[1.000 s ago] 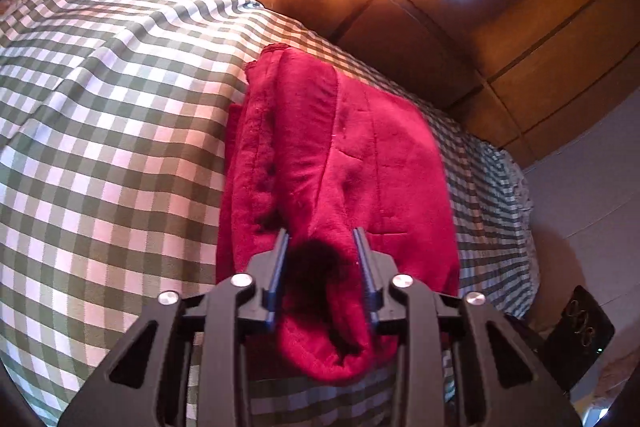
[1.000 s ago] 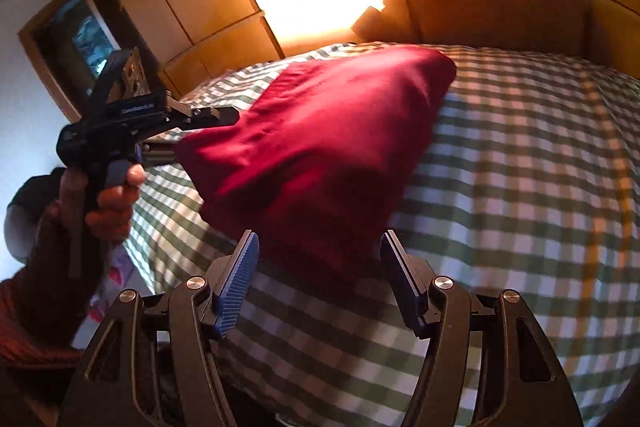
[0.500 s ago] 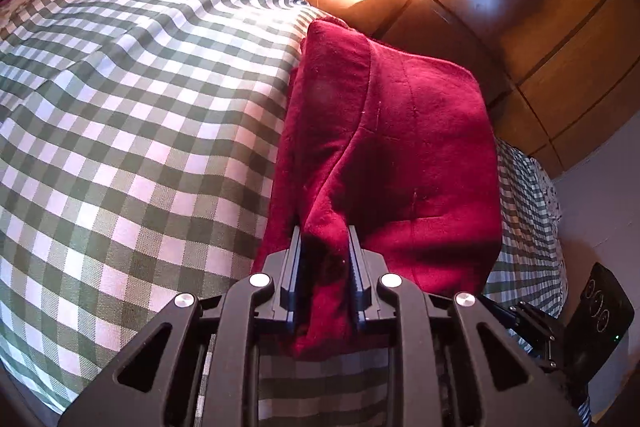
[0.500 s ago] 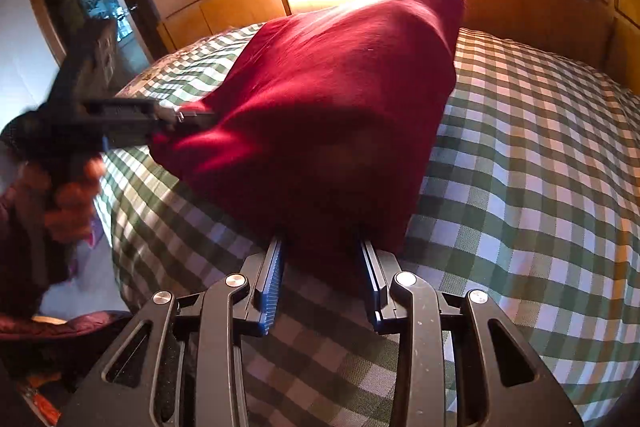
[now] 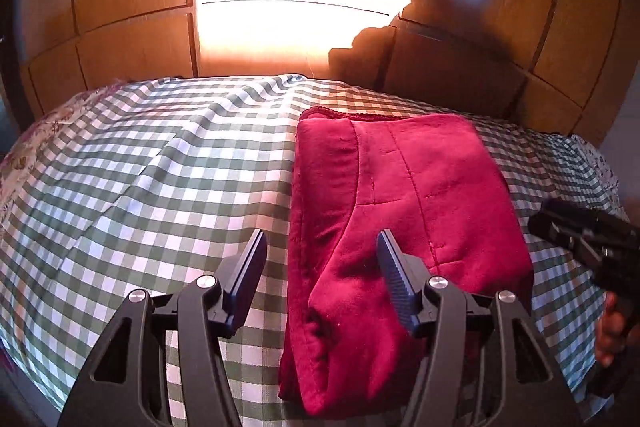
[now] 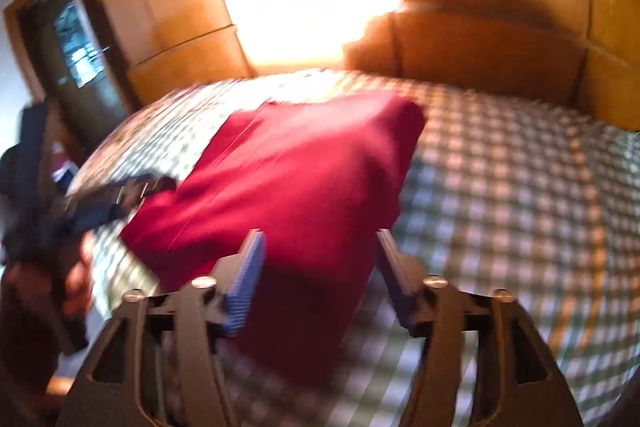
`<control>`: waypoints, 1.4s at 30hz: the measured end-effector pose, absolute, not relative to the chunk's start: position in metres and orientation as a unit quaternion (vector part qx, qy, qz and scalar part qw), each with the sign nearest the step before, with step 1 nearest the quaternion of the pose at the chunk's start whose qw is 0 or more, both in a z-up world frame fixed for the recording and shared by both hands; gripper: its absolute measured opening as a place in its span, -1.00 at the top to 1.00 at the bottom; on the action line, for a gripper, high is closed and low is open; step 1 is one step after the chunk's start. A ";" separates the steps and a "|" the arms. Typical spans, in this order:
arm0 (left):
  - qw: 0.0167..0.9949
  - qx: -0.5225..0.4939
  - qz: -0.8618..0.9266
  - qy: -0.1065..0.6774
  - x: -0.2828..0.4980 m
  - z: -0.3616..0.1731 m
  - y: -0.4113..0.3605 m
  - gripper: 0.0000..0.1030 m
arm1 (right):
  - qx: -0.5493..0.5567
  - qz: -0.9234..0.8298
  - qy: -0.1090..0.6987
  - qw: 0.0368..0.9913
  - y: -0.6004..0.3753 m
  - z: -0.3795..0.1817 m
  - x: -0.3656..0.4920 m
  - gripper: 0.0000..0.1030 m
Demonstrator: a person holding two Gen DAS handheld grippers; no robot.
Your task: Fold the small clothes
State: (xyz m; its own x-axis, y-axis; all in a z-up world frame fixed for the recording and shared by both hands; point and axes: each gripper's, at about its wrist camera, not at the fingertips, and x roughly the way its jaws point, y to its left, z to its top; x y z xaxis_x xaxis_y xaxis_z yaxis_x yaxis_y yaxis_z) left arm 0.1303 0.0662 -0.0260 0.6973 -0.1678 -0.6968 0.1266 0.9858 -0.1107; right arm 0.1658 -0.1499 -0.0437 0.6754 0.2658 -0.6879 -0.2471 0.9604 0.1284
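Lying folded on the checked bedspread [image 5: 160, 187], the red garment [image 5: 400, 207] is sitting released; left gripper [image 5: 320, 247] and right gripper [image 6: 318, 247] are standing wide, empty. Next move, judged: another fold or smoothing.

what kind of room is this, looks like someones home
Most likely a bedroom in a home: a folded dark red garment lies on a bed's green-and-white checked sheet, with wooden wardrobe panels right behind it.
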 end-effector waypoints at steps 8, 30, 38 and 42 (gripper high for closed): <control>0.917 -0.009 -0.078 0.391 0.133 -0.040 0.062 -0.10 | -0.019 0.112 0.392 0.913 -0.130 -0.047 0.229 -0.16; 0.899 -0.088 -0.115 0.413 0.140 -0.044 0.091 -0.19 | -0.012 0.086 0.410 0.908 -0.120 -0.078 0.258 -0.64; 0.879 -0.106 -0.123 0.448 0.189 -0.057 0.096 -0.15 | 0.116 0.094 0.395 0.906 -0.173 -0.068 0.218 -0.74; 0.877 -0.099 -0.109 0.457 0.186 -0.078 0.098 -0.16 | 0.177 0.120 0.413 0.885 -0.199 -0.082 0.205 -0.74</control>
State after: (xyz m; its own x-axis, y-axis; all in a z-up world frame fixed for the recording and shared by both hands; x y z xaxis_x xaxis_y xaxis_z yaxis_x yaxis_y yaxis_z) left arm 0.1863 0.0982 -0.0784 0.5583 -0.2815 -0.7805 0.1000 0.9567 -0.2735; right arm 0.2049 -0.1988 -0.0824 0.6304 0.3576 -0.6890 -0.0659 0.9090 0.4115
